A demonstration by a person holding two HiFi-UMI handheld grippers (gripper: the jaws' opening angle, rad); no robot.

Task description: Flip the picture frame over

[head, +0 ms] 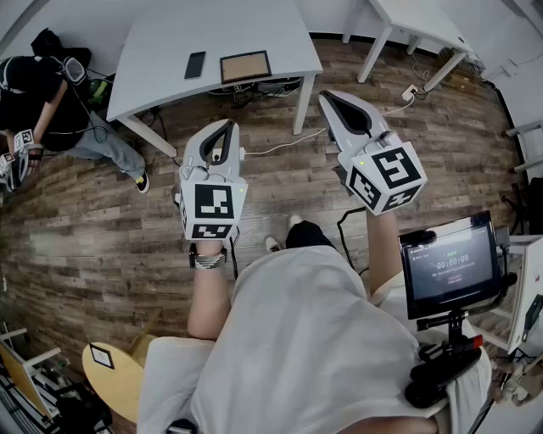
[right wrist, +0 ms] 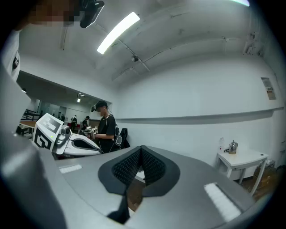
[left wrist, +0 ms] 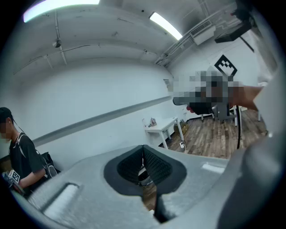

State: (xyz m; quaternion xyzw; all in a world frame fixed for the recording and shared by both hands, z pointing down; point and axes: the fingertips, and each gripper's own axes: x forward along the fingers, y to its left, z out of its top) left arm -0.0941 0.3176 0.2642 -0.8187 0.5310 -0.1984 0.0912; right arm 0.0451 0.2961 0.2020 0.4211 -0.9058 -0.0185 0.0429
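Brown inside a thin black border, the rectangular picture frame (head: 245,66) lies flat on the white rectangular desk (head: 170,42), near the desk's front edge and towards its right end, with its brown panel facing up. A slim black phone (head: 195,64) lies just to the left of it, the two apart. Both are well ahead of the person, who stands on the dark wood-plank floor (head: 102,220) with a grey two-jaw tool in each hand. The left claw (head: 222,127) is held out over the floor short of the desk; in the left gripper view its ribbed black pads (left wrist: 154,166) meet along one seam and nothing sits between them, so this claw (left wrist: 143,154) is closed and empty. The right claw (head: 333,95) reaches a little further forward, close to the desk's front right leg. In the right gripper view its pads (right wrist: 152,166) are likewise pressed together with nothing held, so that claw (right wrist: 140,156) is also closed and empty. Neither claw touches the frame. A second person in black clothes (head: 38,89) is at the far left beside the desk. A small black screen on a mount (head: 450,267) sits at the wearer's right side, and another white table (head: 424,21) stands at the upper right.
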